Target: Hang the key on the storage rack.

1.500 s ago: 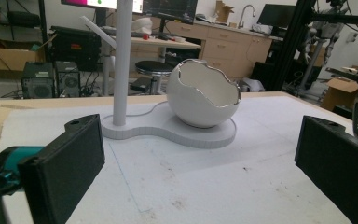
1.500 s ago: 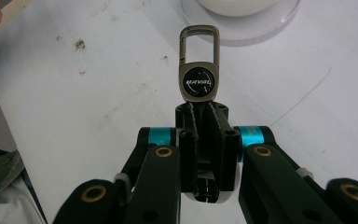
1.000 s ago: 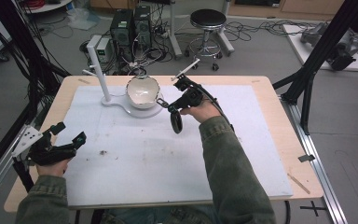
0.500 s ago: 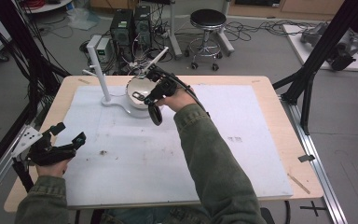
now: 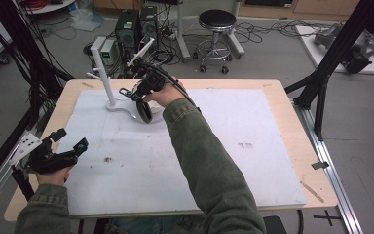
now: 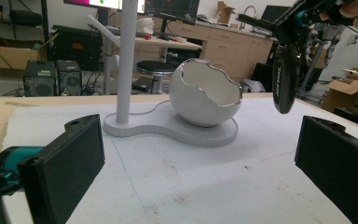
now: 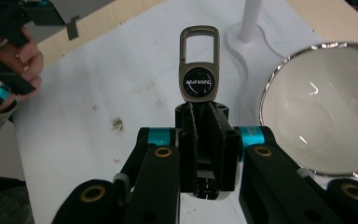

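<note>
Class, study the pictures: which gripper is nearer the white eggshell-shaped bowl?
Right. The right gripper hovers by the white eggshell-shaped bowl; the left gripper sits far off at the table's near-left edge.

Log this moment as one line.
right gripper: shut on keychain, beside bowl | left gripper: open, idle | stand: bare

The high view looks forward and down over the whole table (image 5: 272, 146); the left gripper view sits low, facing level across the mat toward the white stand (image 6: 168, 128) well ahead of its jaws; the right gripper view looks steeply down, close above that same stand's bowl (image 7: 321, 107).
</note>
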Demonstrator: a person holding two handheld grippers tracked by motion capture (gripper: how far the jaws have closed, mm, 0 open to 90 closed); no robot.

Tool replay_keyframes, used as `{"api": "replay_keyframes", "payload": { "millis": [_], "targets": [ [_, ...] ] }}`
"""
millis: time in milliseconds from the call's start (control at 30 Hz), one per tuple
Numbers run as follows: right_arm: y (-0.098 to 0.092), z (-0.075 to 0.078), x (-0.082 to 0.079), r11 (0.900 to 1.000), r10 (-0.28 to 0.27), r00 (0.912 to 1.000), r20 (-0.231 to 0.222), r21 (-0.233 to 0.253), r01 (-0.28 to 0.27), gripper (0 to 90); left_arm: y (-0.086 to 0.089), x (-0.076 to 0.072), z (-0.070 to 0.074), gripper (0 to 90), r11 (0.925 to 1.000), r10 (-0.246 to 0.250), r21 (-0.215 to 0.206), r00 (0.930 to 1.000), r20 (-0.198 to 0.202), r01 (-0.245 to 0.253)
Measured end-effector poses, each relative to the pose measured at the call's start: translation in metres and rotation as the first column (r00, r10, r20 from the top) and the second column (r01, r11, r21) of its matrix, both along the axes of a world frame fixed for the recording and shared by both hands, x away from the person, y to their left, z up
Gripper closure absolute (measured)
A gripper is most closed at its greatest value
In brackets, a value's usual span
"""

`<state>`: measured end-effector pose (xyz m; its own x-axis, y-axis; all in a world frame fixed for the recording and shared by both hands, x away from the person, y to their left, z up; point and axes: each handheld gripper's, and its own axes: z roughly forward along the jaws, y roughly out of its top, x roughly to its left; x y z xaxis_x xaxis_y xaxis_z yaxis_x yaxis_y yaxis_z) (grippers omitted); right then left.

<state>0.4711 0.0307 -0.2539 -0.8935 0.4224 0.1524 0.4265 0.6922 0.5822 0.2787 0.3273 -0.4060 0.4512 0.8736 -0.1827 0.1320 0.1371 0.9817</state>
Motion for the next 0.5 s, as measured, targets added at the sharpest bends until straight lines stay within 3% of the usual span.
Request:
{"api": "replay_keyframes", "payload": {
  "millis": [500],
  "targets": [
    [0.029, 0.009, 0.024, 1.0, -0.015, 0.9989, 0.045, -0.011, 0.015, 82.7, 0.001, 0.002, -0.001, 1.8, 1.0, 0.0, -0.006, 1.0, 0.001, 0.0]
  ]
}}
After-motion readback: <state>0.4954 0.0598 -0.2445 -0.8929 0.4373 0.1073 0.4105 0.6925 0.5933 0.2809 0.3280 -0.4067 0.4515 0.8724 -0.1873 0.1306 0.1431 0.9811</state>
